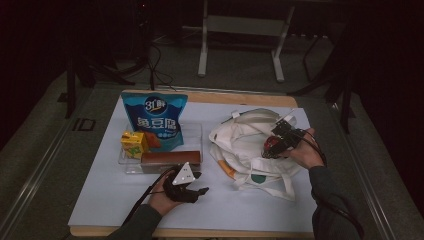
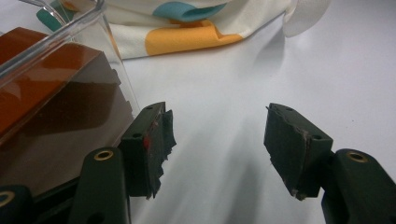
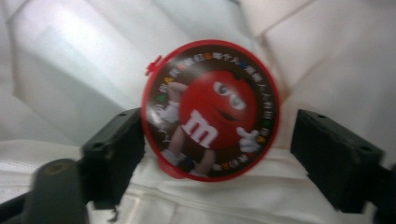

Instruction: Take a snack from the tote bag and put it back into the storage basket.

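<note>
White cloth of the tote bag (image 3: pixel 70 56) spreads behind my right gripper (image 3: pixel 215 140), and the round red candy tin (image 3: pixel 211 109) lies on it between my jaws, against the left pad, clear of the right. Its lid shows a red M&M figure with a white "m". My left gripper (image 2: pixel 217 140) hangs half open, holding nothing, beside the clear tray (image 2: pixel 70 51).

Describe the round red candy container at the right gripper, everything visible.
The round candy container is a flat disc with a red plastic rim, a small tab at its upper left, and a dark label showing a red cartoon candy figure with a white "m". It lies face up on the white tote bag, between the right gripper's spread jaws; the right pad stands clear of it.
</note>
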A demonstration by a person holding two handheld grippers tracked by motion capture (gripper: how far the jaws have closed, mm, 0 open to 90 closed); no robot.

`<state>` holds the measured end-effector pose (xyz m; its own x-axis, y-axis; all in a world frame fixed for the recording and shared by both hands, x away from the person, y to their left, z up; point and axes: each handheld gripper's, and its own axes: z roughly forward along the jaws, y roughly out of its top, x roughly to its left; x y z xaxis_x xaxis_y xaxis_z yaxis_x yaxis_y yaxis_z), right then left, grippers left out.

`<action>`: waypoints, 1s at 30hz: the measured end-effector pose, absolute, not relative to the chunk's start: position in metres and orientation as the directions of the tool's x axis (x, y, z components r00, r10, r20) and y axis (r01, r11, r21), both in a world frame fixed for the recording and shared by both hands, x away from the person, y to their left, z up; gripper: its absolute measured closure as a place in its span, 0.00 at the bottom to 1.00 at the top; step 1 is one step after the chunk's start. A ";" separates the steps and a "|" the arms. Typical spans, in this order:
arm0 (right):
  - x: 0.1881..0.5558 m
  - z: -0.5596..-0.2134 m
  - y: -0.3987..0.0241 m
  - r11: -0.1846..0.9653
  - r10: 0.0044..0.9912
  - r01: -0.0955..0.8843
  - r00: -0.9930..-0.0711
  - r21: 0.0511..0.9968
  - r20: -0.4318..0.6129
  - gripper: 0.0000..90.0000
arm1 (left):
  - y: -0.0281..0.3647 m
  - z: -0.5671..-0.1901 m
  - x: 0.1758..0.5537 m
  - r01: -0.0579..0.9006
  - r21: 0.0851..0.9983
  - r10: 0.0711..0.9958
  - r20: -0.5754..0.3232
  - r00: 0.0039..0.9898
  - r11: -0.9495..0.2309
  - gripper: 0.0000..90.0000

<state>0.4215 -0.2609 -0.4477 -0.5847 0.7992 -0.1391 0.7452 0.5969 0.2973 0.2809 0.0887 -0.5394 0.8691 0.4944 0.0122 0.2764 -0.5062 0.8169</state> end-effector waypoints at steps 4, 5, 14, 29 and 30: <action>0.423 -0.449 -0.258 0.566 0.821 0.765 -0.558 0.307 -0.124 0.28 | 0.089 -0.539 0.281 0.277 0.817 0.494 0.012 0.869 -0.506 0.44; 0.424 -0.449 -0.257 0.558 0.826 0.768 -0.550 0.314 -0.124 0.28 | 0.089 -0.539 0.281 0.277 0.817 0.494 0.012 0.869 -0.506 0.44; 0.428 -0.450 -0.260 0.601 0.794 0.737 -0.592 0.309 -0.134 0.25 | 0.089 -0.539 0.281 0.278 0.816 0.493 0.010 0.870 -0.506 0.44; 0.432 -0.456 -0.256 0.623 0.778 0.725 -0.615 0.294 -0.130 0.27 | 0.088 -0.539 0.281 0.278 0.814 0.493 0.011 0.870 -0.509 0.44; 0.433 -0.455 -0.256 0.610 0.788 0.735 -0.603 0.296 -0.125 0.27 | 0.088 -0.539 0.281 0.279 0.814 0.493 0.010 0.870 -0.509 0.44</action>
